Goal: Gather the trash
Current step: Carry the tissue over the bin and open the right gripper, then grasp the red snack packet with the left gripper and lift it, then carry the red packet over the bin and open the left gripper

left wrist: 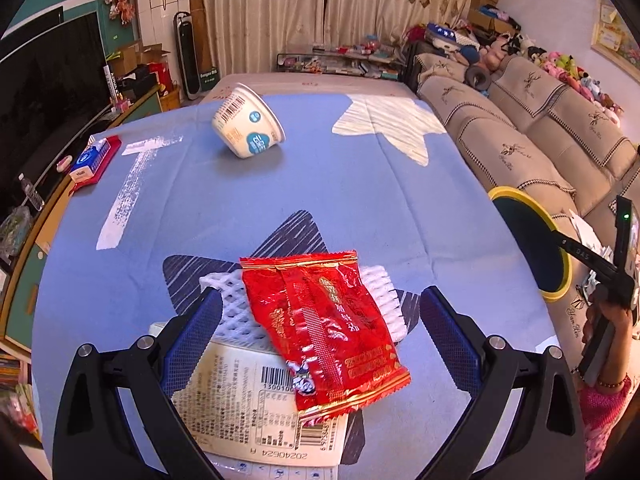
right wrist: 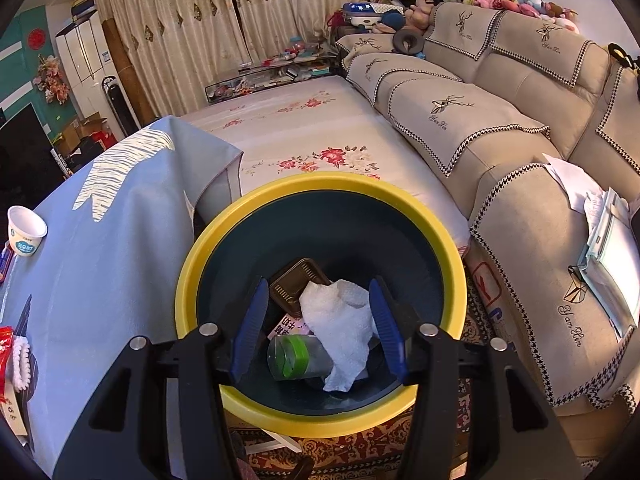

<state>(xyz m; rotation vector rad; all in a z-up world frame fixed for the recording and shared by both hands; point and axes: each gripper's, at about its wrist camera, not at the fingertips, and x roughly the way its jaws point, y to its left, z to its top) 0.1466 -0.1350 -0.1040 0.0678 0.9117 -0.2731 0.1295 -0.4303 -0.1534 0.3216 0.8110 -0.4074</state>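
A red snack wrapper lies on white foam netting and a printed cream package on the blue tablecloth. My left gripper is open, its blue pads on either side of this pile. A white paper cup lies tipped further back. My right gripper is open and empty, above the yellow-rimmed trash bin. The bin holds a white tissue, a green-capped clear bottle and a brown tray. The bin also shows at the table's right edge.
A red tissue box sits at the table's left edge. A beige sofa with papers and plush toys runs along the right. A floral-covered surface lies behind the bin. A TV stands left.
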